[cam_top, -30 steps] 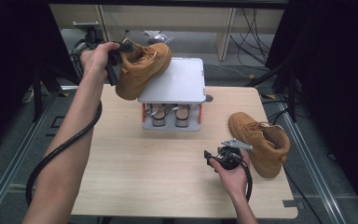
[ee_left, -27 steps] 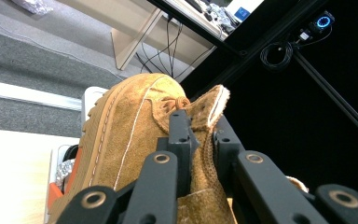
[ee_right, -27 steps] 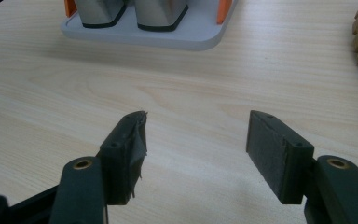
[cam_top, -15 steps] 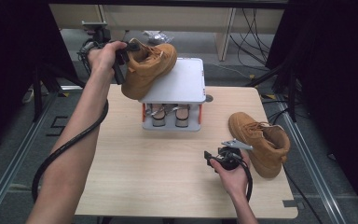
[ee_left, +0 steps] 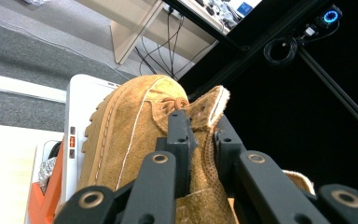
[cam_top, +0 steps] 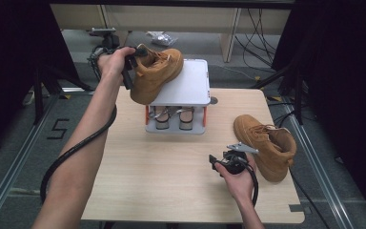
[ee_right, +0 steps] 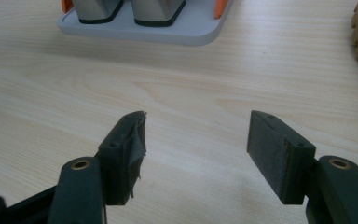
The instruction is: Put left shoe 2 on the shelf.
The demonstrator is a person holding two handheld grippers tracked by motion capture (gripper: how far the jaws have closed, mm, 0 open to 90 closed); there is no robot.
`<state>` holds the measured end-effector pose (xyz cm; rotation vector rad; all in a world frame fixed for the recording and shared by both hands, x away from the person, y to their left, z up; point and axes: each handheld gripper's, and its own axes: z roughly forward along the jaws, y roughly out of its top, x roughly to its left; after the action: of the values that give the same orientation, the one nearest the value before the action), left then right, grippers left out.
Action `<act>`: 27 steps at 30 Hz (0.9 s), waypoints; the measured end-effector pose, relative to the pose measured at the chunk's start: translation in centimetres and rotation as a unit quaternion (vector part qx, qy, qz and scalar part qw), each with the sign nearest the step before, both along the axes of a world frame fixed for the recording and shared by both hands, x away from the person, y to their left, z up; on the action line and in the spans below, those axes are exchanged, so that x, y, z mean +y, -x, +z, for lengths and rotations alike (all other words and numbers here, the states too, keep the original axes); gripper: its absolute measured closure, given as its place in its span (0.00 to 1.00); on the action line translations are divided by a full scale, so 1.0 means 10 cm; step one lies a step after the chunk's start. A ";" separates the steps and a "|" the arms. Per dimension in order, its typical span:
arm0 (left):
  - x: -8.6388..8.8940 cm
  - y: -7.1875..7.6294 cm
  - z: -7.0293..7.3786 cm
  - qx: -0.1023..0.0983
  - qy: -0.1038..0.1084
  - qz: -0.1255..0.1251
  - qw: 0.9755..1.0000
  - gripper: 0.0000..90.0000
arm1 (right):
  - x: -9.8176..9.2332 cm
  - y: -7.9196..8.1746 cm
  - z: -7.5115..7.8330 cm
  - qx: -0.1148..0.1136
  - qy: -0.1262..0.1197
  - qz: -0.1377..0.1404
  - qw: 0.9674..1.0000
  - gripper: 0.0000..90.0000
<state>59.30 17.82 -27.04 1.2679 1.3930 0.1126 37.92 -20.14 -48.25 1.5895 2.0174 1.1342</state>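
Your left gripper (cam_top: 129, 64) held one tan boot (cam_top: 156, 71) by its collar, the two black jaws closed on the suede at the ankle opening, as the left gripper view confirmed with the boot's collar (ee_left: 200, 140) pinched between them; the jaws had just been easing slightly apart, with the collar between them all the while. The boot hung tilted, toe toward the white top shelf (cam_top: 190, 86) of the small rack (cam_top: 175, 125), with its sole over the shelf's left edge; whether it touched the shelf could not be told. The second boot (cam_top: 266, 145) lay on the wooden table (cam_top: 147, 181) at the right, just beside your right gripper (cam_top: 228, 160). The right gripper view showed its fingers (ee_right: 121, 154) standing wide apart above bare wood with nothing between them. The chief risk, judged from this pose, lay in the hold: a grip on soft collar material alone lets a heavy boot swing or slide out, and a loosened grip would drop it against the shelf edge. A boot set down with much of its sole overhanging the left edge could tip off toward the floor, and a hard landing could shove the light rack across the table.
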 end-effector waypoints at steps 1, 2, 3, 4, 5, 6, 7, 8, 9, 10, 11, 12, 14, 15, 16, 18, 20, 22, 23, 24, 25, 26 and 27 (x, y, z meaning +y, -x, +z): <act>0.00 0.00 0.00 -0.002 -0.010 0.001 1.000 0.89 | 0.00 0.00 0.00 0.001 0.002 0.000 1.000 0.42; 0.01 -0.01 0.00 -0.005 -0.016 0.000 1.000 0.88 | 0.01 0.00 -0.01 0.002 0.001 0.001 1.000 0.42; 0.02 -0.02 -0.01 -0.006 -0.017 0.004 1.000 0.87 | 0.01 0.00 -0.02 -0.004 -0.003 0.007 1.000 0.42; 0.03 -0.02 -0.01 -0.007 -0.019 0.003 1.000 0.85 | 0.02 0.00 -0.02 0.001 0.005 0.006 1.000 0.42; 0.04 -0.03 -0.02 -0.009 -0.020 0.004 1.000 0.85 | 0.02 0.00 -0.02 0.001 0.005 0.006 1.000 0.42; 0.06 -0.04 -0.03 -0.012 -0.019 0.006 1.000 0.83 | 0.02 0.00 -0.01 0.005 0.003 0.004 1.000 0.42; 0.09 -0.04 -0.05 -0.013 -0.019 0.008 1.000 0.79 | 0.02 0.00 -0.01 0.003 0.002 0.006 1.000 0.42; 0.11 -0.04 -0.06 -0.014 -0.015 0.011 1.000 0.77 | 0.02 0.00 -0.02 0.001 0.005 0.004 1.000 0.42; 0.13 -0.04 -0.07 -0.017 -0.010 0.005 1.000 0.73 | 0.04 0.01 -0.02 0.009 -0.006 0.000 1.000 0.42; 0.14 -0.03 -0.07 -0.017 -0.004 0.000 1.000 0.73 | 0.04 0.01 -0.02 0.009 -0.006 0.000 1.000 0.42; 0.15 -0.02 -0.06 -0.021 -0.007 0.002 1.000 0.69 | 0.04 0.01 -0.02 0.008 -0.006 0.001 1.000 0.42; 0.15 -0.01 -0.06 -0.026 -0.007 -0.001 1.000 0.64 | 0.04 0.01 -0.03 0.011 -0.004 0.003 1.000 0.42; 0.16 0.00 -0.04 -0.036 -0.011 -0.008 0.999 0.57 | 0.06 0.01 -0.04 0.011 -0.006 0.004 1.000 0.41; 0.17 0.01 -0.03 -0.044 -0.019 -0.009 0.999 0.55 | 0.06 0.01 -0.03 0.016 0.000 0.004 1.000 0.41; 0.18 0.04 0.00 -0.050 -0.029 -0.003 0.998 0.53 | 0.06 0.01 -0.04 0.011 0.004 0.007 1.000 0.41; 0.21 0.07 0.04 -0.061 -0.040 0.002 0.997 0.52 | 0.05 0.00 -0.04 0.004 0.009 0.007 1.000 0.41; 0.26 0.12 0.09 -0.068 -0.040 0.004 0.997 0.51 | 0.05 0.00 -0.04 0.008 0.005 0.005 1.000 0.41; 0.32 0.19 0.12 -0.077 -0.034 0.006 0.996 0.53 | 0.06 0.01 -0.04 0.009 0.006 0.004 1.000 0.41; 0.35 0.22 0.13 -0.080 -0.032 0.008 0.996 0.53 | 0.06 0.01 -0.04 0.009 0.006 0.004 1.000 0.41; 0.39 0.27 0.14 -0.084 -0.029 0.009 0.996 0.55 | 0.06 0.01 -0.04 0.009 0.004 0.004 1.000 0.41; 0.43 0.32 0.13 -0.087 -0.026 0.009 0.996 0.58 | 0.06 0.01 -0.04 0.009 0.006 0.002 1.000 0.41; 0.48 0.37 0.13 -0.089 -0.021 0.007 0.996 0.69 | 0.05 0.01 -0.03 0.009 0.005 0.003 1.000 0.41; 0.52 0.42 0.11 -0.092 -0.016 0.003 0.996 0.69 | 0.05 0.01 -0.03 0.009 0.005 0.003 1.000 0.41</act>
<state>55.09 23.05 -25.92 1.2467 1.2413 0.2510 37.84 -19.64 -48.57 1.5954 2.0383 1.1147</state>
